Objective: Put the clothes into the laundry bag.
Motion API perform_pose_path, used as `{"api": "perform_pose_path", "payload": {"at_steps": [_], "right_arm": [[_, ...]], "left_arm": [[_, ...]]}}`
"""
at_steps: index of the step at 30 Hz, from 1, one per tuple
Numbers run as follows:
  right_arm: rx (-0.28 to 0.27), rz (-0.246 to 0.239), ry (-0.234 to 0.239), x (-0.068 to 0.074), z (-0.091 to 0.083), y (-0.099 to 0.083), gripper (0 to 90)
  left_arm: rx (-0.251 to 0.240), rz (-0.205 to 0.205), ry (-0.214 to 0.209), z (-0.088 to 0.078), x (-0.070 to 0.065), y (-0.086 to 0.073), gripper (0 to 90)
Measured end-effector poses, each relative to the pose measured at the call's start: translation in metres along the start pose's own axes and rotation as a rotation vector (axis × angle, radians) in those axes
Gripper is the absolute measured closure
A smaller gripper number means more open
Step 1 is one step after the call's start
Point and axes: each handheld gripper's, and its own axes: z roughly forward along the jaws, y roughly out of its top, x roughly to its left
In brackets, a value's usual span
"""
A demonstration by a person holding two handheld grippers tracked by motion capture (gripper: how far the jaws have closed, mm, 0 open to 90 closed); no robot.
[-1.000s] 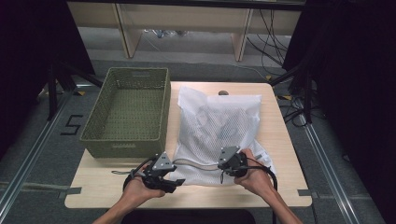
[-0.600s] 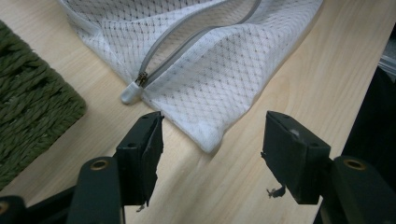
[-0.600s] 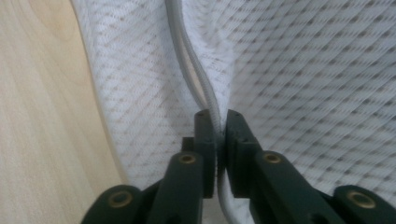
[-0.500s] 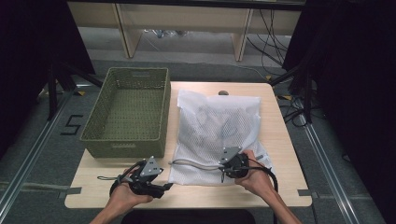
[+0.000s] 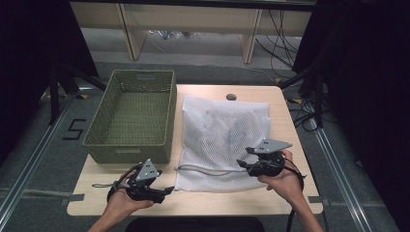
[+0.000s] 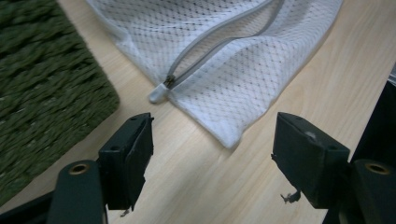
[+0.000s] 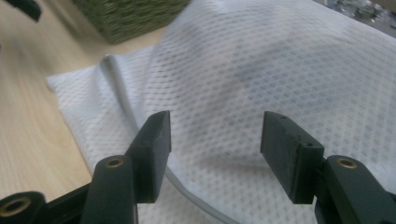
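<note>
A white mesh laundry bag lies flat on the wooden table, with something dark showing faintly through it. Its grey zipper runs along the near edge; the zipper pull lies at the bag's corner. My left gripper sits left of that corner. Its jaws have just been opening and stand open over bare wood. My right gripper hovers over the bag's near right part. Its jaws have also just been opening and now stand open above the mesh, gripping nothing.
A green woven basket stands left of the bag, close to the left gripper. A small dark round spot marks the table's far edge. Shelving and cables lie on the floor beyond.
The left gripper has drawn back to the left, away from the bag's corner. The right gripper has opened, risen and shifted right. The bag's near edge now lies flat.
</note>
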Motion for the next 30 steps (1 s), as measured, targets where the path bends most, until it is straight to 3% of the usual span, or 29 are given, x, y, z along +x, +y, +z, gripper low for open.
{"api": "perform_pose_path", "payload": {"at_steps": [4,5,8,9,15,16,17,22,24,25,29,30], "right_arm": [[-0.005,0.083,-0.027,-0.009,-0.007,-0.01,41.5],[-0.012,0.083,-0.024,-0.012,-0.008,-0.011,41.4],[-0.027,0.096,-0.058,-0.017,-0.013,-0.016,41.2],[-0.03,0.099,-0.071,-0.018,-0.015,-0.018,41.2],[-0.027,0.138,-0.097,-0.022,-0.022,-0.032,41.0],[-0.028,0.145,-0.098,-0.022,-0.023,-0.035,41.0],[-0.025,0.155,-0.1,-0.022,-0.024,-0.038,41.0],[-0.014,0.184,-0.12,-0.018,-0.026,-0.049,40.2],[-0.018,0.189,-0.116,-0.017,-0.027,-0.054,39.8],[-0.018,0.182,-0.114,-0.016,-0.027,-0.055,39.6],[-0.015,0.19,-0.093,-0.009,-0.032,-0.063,39.3],[-0.018,0.182,-0.119,-0.006,-0.033,-0.065,39.0]], "left_arm": [[-0.015,-0.027,0.014,-0.007,0.006,-0.004,23.6],[-0.025,-0.035,0.006,-0.008,0.008,-0.005,23.0],[-0.017,-0.046,0.032,-0.013,0.011,-0.008,19.0],[-0.028,-0.053,0.02,-0.013,0.012,-0.01,18.0],[-0.035,-0.057,0.033,-0.022,0.016,-0.018,17.7],[-0.028,-0.043,0.027,-0.024,0.017,-0.019,17.5],[-0.031,-0.058,0.039,-0.023,0.017,-0.02,17.6],[-0.023,-0.058,0.053,-0.027,0.016,-0.024,17.6],[-0.021,-0.044,0.045,-0.029,0.015,-0.026,17.5],[-0.033,-0.063,0.051,-0.027,0.013,-0.027,17.6],[-0.034,-0.058,0.057,-0.029,0.008,-0.03,17.6],[-0.033,-0.054,0.052,-0.031,0.008,-0.03,17.5]]}}
